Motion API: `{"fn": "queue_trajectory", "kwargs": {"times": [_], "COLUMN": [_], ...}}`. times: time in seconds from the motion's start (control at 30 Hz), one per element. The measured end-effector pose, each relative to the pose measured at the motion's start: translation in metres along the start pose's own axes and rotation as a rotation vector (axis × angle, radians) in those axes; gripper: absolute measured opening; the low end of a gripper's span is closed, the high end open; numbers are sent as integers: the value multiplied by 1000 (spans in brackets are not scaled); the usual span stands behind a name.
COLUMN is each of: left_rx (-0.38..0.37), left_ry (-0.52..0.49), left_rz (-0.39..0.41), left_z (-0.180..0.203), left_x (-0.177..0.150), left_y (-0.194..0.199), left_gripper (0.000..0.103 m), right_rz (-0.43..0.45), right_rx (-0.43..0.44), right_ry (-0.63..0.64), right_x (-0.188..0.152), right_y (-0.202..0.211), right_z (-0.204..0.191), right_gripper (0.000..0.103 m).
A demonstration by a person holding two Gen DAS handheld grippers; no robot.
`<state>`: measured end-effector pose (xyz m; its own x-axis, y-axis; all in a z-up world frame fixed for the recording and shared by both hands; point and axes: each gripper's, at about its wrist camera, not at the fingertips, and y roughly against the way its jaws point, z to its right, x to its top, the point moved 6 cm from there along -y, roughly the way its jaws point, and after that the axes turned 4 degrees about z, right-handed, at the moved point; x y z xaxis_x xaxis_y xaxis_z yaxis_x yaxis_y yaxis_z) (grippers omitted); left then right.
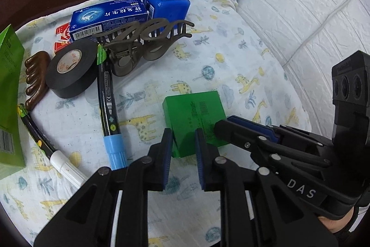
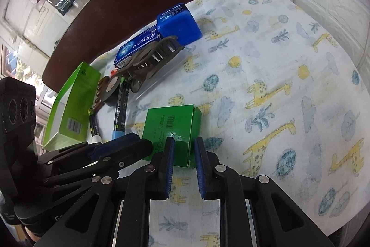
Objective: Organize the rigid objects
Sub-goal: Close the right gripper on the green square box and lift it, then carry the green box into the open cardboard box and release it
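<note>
Left wrist view shows white letters "DAS" on the right tool [image 1: 222, 129]. Both tools pinch the flat green cardboard box [image 1: 194, 117] with a printed barcode, the left tool [image 1: 183, 154] at its near corner, on the giraffe-print cloth [image 1: 231, 57].

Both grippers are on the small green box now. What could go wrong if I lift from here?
1. The left gripper and right gripper each pinch only a near corner of the green box, so it may twist or slip out.
2. It looks like thin card, so two grips pulling apart could crush or tear it.
3. The blue-capped marker lies close beside the left gripper and may be knocked.
</note>
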<state>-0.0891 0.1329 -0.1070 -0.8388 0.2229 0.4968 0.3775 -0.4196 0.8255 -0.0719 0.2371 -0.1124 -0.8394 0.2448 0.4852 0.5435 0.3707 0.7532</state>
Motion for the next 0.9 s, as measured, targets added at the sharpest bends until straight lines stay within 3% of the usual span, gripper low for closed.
{"fn": "queue_trajectory", "kwargs": {"times": [0.37,0.67,0.9], "left_rx": [35,85,171], "left_ry": [-34,-94,-39], "left_rz": [20,162,294], "left_z": [3,-2,-51], "left_x": [0,7,12], "left_y": [8,59,125], "left_gripper": [16,16,19], "right_rz": [-16,56,96], "right_rx": [8,33,120], "right_ry": [10,83,183], "right_x": [1,8,21], "right_y": [0,24,30], "right_z": [-4,-37,-107], "right_gripper": [18,16,17]}}
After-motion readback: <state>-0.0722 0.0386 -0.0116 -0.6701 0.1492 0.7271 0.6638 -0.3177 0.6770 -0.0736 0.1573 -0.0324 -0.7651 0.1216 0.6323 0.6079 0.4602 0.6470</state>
